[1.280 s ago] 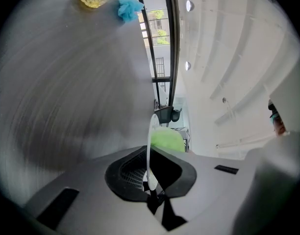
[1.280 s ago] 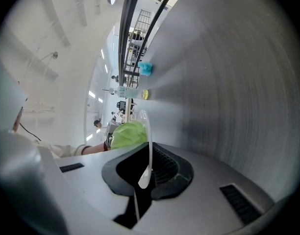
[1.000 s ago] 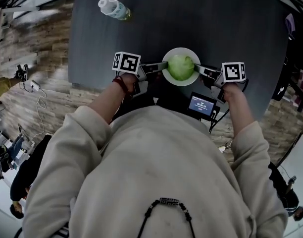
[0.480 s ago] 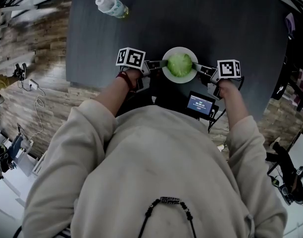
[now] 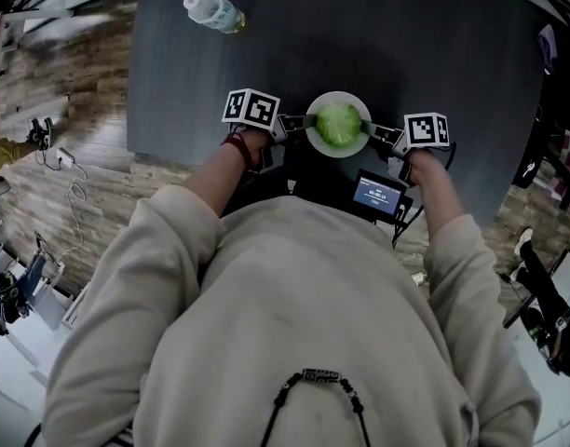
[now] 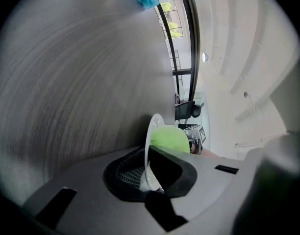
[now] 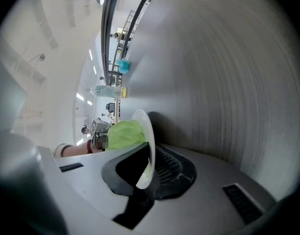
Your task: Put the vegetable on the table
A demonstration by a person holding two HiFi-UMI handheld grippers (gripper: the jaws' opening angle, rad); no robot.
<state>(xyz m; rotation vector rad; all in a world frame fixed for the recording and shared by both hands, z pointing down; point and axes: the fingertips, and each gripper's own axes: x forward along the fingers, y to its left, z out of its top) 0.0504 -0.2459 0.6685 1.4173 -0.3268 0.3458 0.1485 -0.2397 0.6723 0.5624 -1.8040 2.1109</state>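
The left hand-held gripper [image 5: 299, 126] pinches the left rim of a white plate [image 5: 316, 143], and the right hand-held gripper [image 5: 376, 133] is clamped on the opposite rim. The green leafy vegetable [image 5: 338, 124] sits on that plate at the near edge of the dark tabletop [image 5: 378, 35] — whether the plate touches it, I can't tell. A water bottle [image 5: 213, 13] lies well apart — far left.

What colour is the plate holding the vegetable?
White. The plate shows best in the head view.
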